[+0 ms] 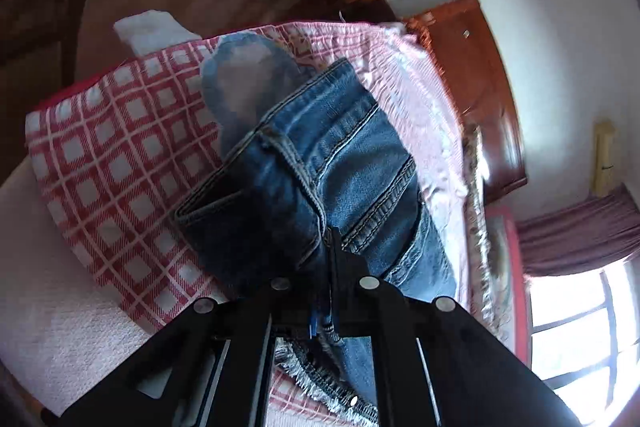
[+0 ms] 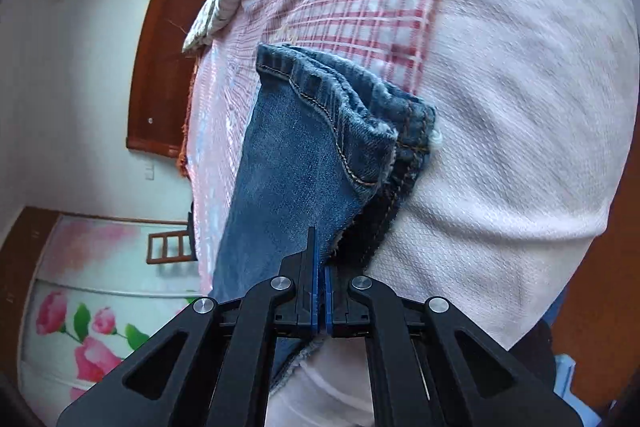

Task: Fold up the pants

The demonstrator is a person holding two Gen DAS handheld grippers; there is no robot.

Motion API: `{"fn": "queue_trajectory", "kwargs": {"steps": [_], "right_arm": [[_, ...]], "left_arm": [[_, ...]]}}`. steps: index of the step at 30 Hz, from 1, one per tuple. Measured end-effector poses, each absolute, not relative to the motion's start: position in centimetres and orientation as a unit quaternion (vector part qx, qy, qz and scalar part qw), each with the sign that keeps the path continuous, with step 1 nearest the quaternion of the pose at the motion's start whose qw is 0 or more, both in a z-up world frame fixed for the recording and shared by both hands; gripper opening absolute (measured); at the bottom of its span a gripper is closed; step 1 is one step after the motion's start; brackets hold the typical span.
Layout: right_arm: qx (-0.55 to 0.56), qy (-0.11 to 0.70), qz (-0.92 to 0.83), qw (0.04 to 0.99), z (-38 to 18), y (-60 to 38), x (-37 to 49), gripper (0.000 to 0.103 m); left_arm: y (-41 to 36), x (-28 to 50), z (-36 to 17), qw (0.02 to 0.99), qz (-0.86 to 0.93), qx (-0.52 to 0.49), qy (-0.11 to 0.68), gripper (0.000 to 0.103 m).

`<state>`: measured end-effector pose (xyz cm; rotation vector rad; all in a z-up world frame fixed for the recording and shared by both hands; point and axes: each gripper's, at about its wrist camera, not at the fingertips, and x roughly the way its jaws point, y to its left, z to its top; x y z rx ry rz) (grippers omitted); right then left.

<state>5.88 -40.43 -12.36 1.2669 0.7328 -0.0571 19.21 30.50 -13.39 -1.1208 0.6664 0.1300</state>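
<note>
I am gripping the jeans (image 1: 332,163) on the checked blanket (image 1: 120,155) with the left gripper (image 1: 330,247) and right gripper (image 2: 322,267) both clenched on denim, so folding looks underway, bunched, not yet flat.

Jeans (image 1: 328,163) on checked blanket (image 1: 120,155) — blanket on bed (image 2: 520,107).

Bed (image 2: 520,147), red checked blanket (image 1: 120,155), jeans (image 1: 320,167) lying on it
</note>
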Motion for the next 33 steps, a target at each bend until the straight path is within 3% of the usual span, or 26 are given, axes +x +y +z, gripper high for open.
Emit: {"fn": "queue_trajectory", "kwargs": {"steps": [7,11,33], "right_arm": [[0.521,0.331,0.002,0.787,-7.6,-39.7,6.5,0.001],[0.504,0.391,-0.033,0.769,-11.3,-40.0,6.4,0.001],[0.518,0.382,-0.025,0.765,-11.3,-39.9,7.2,0.001]], "left_arm": [[29.6,17.9,-9.4,0.818,0.032,-0.509,0.267,0.004],[30.7,16.7,-11.8,0.805,0.052,-0.515,0.291,0.004],[30.6,17.3,-12.0,0.816,0.060,-0.485,0.309,0.005]]}}
